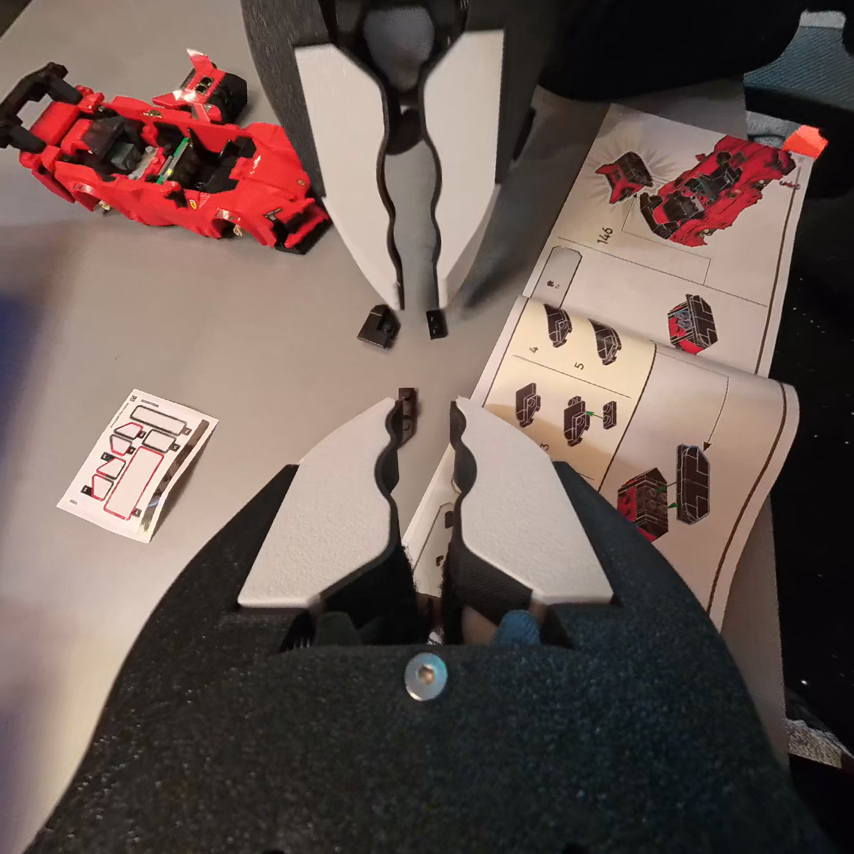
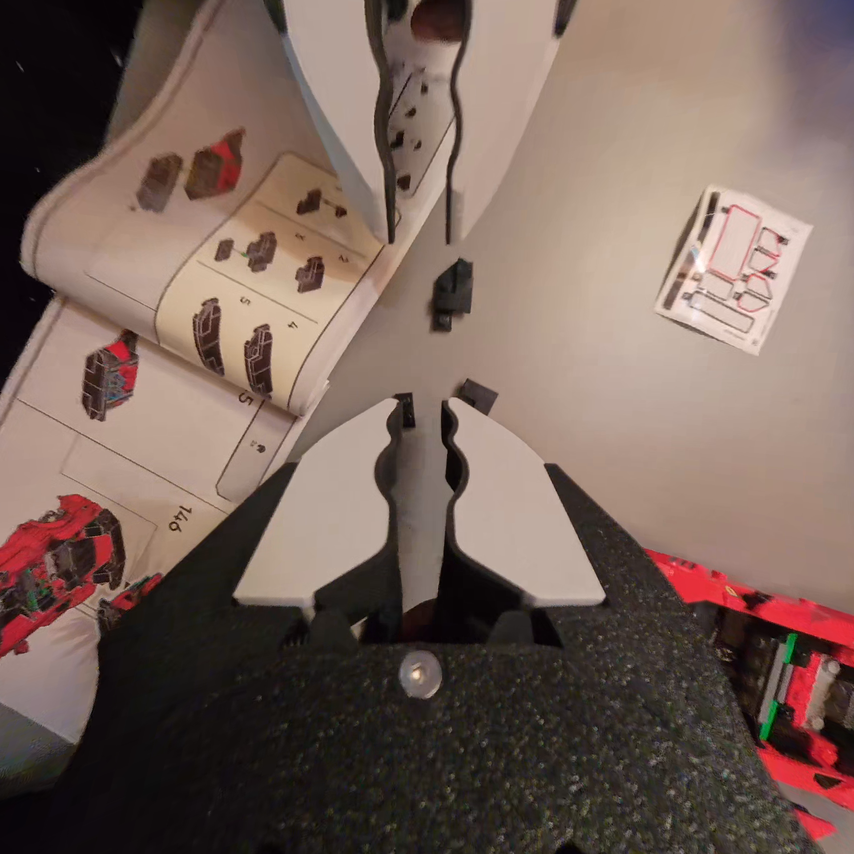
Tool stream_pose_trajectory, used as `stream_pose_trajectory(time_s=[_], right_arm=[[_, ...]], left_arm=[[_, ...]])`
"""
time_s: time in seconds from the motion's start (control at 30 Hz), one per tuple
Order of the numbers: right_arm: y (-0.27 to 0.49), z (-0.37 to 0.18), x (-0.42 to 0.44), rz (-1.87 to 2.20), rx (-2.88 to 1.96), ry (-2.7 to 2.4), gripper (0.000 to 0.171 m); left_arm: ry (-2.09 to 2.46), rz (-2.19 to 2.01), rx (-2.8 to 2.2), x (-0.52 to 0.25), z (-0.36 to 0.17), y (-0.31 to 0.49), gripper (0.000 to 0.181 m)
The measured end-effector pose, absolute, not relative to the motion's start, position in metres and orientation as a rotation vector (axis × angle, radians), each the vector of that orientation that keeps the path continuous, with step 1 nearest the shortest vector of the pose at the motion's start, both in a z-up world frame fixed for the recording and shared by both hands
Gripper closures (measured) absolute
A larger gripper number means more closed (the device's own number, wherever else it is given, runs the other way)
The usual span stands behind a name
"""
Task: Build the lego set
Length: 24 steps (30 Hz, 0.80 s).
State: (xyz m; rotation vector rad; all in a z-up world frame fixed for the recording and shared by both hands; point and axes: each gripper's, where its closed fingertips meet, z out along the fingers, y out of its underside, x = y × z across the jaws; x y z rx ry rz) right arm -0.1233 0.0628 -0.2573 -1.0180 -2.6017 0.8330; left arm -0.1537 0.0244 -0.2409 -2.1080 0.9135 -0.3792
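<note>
A red and black lego car (image 1: 161, 161) lies on the grey table (image 1: 231, 323); it also shows in the right wrist view (image 2: 785, 670). Three small black pieces lie between the grippers. A flat piece with a stud (image 1: 379, 328) (image 2: 478, 395) and a tiny plate (image 1: 436, 323) (image 2: 406, 409) lie at the right gripper's tips. A third black piece (image 1: 407, 411) (image 2: 453, 293) lies by my left gripper's tips. My left gripper (image 1: 423, 406) (image 2: 419, 240) is open and empty. My right gripper (image 2: 421, 404) (image 1: 418, 302) is open and empty, facing it.
An open instruction booklet (image 1: 647, 369) (image 2: 161, 323) lies along the table edge beside the grippers, its upper page curling up. A sticker sheet (image 1: 138, 462) (image 2: 735, 272) lies flat on the other side. A small orange object (image 1: 806, 143) sits past the booklet's far corner. My hands' fingertips stand some 6 cm from each other.
</note>
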Motion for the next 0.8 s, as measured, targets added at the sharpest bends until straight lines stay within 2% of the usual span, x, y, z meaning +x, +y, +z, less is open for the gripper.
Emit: stream_pose_trajectory(time_s=[0.1, 0.2, 0.33, 0.8], right_arm=[[0.080, -0.255, -0.132, 0.797, -1.137, -2.518, 0.158], [0.084, -0.273, -0.134, 0.735, -1.242, -2.547, 0.143], [0.081, -0.273, -0.142, 0.749, -1.189, -2.544, 0.162], [0.074, -0.263, -0.121, 0.922, -0.787, -2.732, 0.163]], left_arm=[[0.898, -0.399, -2.106, -0.154, -0.242, 0.026, 0.164], [0.909, -0.401, -2.115, -0.152, -0.245, 0.028, 0.165], [0.921, -0.412, -2.115, -0.145, -0.247, 0.030, 0.166], [0.949, -0.433, -2.218, -0.126, -0.262, 0.048, 0.165]])
